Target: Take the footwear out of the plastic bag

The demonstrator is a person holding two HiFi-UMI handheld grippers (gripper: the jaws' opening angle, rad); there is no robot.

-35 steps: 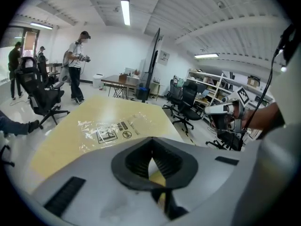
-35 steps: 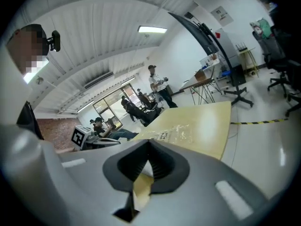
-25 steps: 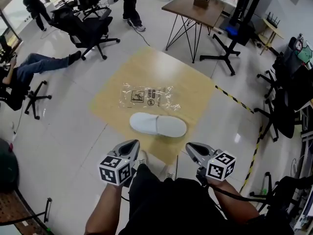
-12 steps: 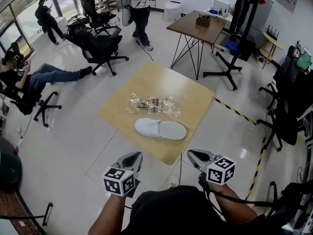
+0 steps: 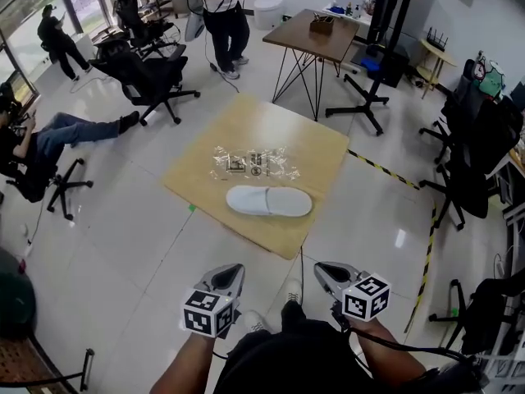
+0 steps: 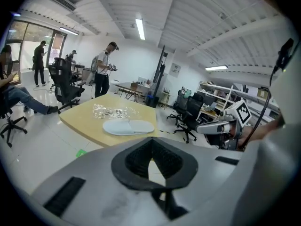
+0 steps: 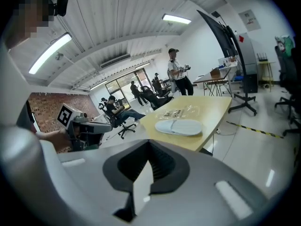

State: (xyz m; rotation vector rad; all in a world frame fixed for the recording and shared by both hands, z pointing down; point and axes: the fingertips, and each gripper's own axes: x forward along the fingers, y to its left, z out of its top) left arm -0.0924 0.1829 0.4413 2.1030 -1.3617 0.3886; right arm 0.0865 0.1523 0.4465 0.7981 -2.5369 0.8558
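Note:
A pair of white slippers [image 5: 269, 201] lies on the light wooden table [image 5: 312, 150], near its front edge, also seen as white slippers [image 6: 128, 126] and white slippers [image 7: 178, 126]. Just behind them lies a crumpled clear plastic bag [image 5: 250, 162] with printed labels, flat and apart from the slippers. My left gripper [image 5: 230, 274] and right gripper [image 5: 326, 272] hang low in front of my body, well short of the table, both shut with nothing in them. In the left gripper view the right gripper [image 6: 221, 126] shows off to the side.
Black office chairs [image 5: 148, 76] stand at the back left and more chairs [image 5: 467, 171] at the right. A brown table [image 5: 316, 35] on thin metal legs is behind. People stand and sit at the left and back. Yellow-black tape [image 5: 426, 253] runs on the shiny floor.
The view has backed away from the table: slippers and bag sit farther off and higher in the picture. Both grippers have dropped slightly in the head view and remain shut.

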